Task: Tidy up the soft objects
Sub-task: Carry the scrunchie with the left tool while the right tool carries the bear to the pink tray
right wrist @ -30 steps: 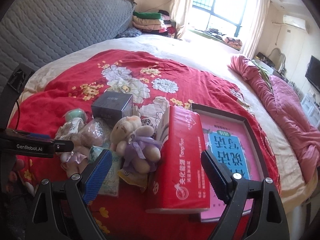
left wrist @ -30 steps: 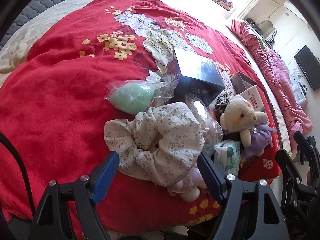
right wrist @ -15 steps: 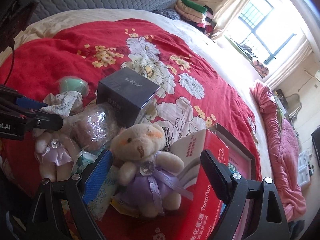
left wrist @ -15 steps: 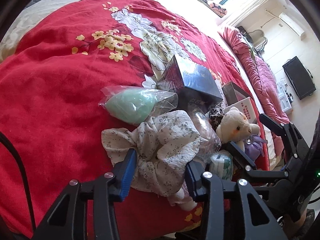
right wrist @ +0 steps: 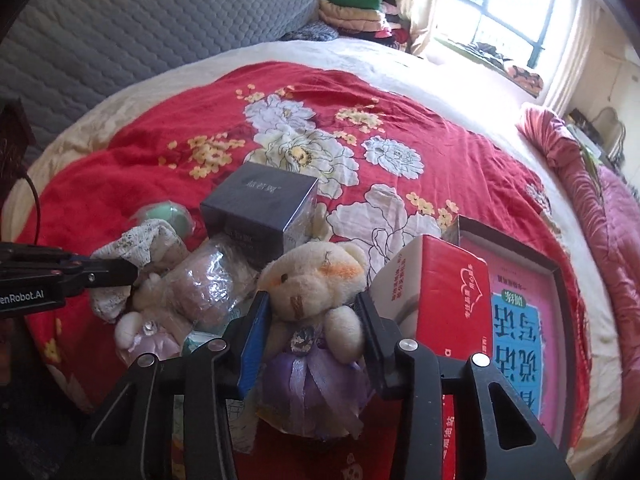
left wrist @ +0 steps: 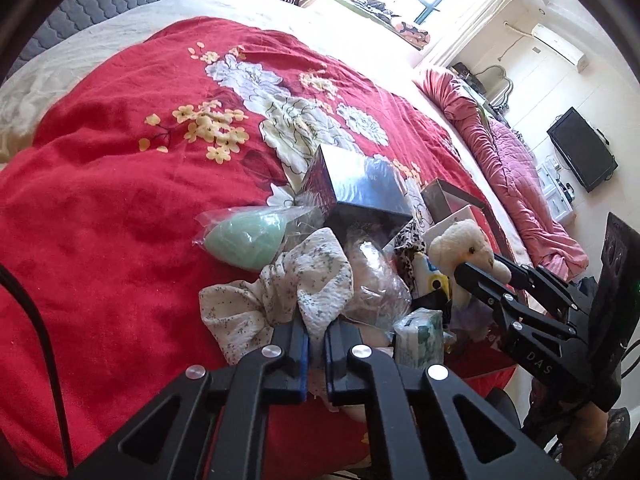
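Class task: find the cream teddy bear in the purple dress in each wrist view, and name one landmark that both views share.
Left wrist view: cream teddy bear at right of centre, partly behind the right gripper.
Right wrist view: cream teddy bear at lower centre, between the right gripper's fingers.
Shared landmark: dark box behind the pile.

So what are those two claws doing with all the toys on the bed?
A person is tidying soft things piled on the red blanket. The left claw has pinched the flowery cloth scrunchie. The right claw sits around the cream teddy bear in the purple dress, its sides against the bear. Nothing has been lifted yet.
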Demonstrator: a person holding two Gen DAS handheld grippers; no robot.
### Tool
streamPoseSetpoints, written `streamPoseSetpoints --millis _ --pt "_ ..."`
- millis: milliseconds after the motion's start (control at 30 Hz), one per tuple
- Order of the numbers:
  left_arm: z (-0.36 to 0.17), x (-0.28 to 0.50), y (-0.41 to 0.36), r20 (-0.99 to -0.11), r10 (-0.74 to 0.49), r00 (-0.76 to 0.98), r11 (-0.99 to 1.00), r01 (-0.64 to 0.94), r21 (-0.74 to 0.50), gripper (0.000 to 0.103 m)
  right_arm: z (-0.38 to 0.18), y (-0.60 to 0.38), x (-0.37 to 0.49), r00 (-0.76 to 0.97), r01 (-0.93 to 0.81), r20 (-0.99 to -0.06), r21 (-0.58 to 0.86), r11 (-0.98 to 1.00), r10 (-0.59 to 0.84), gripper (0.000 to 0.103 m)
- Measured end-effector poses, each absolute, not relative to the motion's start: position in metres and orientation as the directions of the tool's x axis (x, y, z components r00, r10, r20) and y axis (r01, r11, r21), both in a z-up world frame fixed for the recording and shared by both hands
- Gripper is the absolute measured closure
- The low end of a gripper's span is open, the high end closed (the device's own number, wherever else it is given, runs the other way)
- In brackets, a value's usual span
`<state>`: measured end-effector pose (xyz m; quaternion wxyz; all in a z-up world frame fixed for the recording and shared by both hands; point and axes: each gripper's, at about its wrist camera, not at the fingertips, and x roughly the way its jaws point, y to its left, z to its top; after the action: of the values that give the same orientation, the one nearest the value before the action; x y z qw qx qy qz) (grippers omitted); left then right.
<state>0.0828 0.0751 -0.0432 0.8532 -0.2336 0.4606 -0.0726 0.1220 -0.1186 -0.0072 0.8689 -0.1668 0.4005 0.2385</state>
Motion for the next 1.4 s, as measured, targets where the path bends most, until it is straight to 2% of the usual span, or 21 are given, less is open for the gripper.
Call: streamPoseSetpoints --millis 433,900,1167,1400 --pt "0.034 0.07 0.035 -0.694 -0.32 0.645 0.915 0.02 -0.404 0.098 0.038 -0.16 0.1 0.625 -0.501 -0.682 0.023 0.865 0.38 0.061" --pt "0.085 0.091 -0.071 -0.662 -0.395 0.637 0.915 0.212 -0.343 0.098 0.082 -0.265 0.091 0.763 -0.309 -0.574 0.077 0.948 0.295 0.061" --pt "0.084 0.115 -0.152 -0.682 -0.446 0.579 0.894 0.324 -0.31 0.098 0.086 -0.346 0.091 0.811 -0.15 -0.553 0.124 0.981 0.194 0.061" --pt "0.051 0.141 -0.212 -0.75 -0.458 0.478 0.878 0.375 -0.297 0.098 0.062 -0.391 0.097 0.787 -0.062 -0.601 0.148 0.987 0.139 0.061"
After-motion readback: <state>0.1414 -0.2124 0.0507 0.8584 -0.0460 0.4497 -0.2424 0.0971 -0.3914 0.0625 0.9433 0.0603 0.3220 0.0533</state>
